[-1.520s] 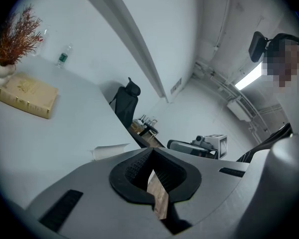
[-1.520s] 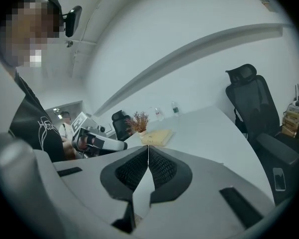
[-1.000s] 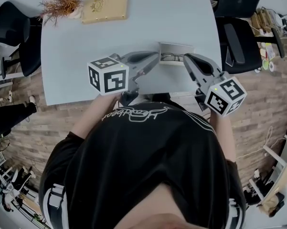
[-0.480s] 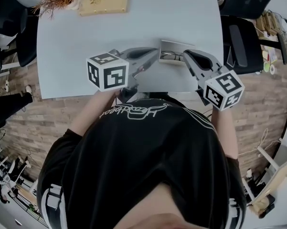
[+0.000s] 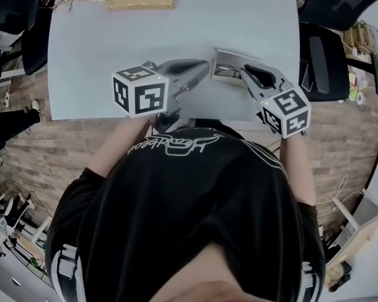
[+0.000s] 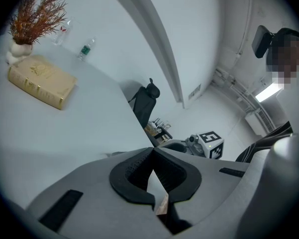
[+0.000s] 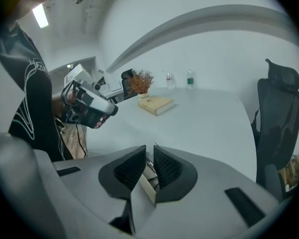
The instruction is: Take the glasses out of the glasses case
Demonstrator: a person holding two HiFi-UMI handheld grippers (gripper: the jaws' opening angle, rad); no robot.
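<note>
script lettering across the black shirt (image 5: pixel 176 147), too warped to read, no other legible text

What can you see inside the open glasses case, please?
Dark glasses lie in the glasses case; only part of the frame shows, the rest covered by its wall and the right hand-held gripper.

The person wears a black short-sleeved shirt (image 5: pixel 195 200) with white line print. The left gripper (image 5: pixel 205 67) and right gripper (image 5: pixel 244 72) are grey, with black pads (image 6: pixel 135 169) and black-and-white marker cubes (image 5: pixel 140 91).
</note>
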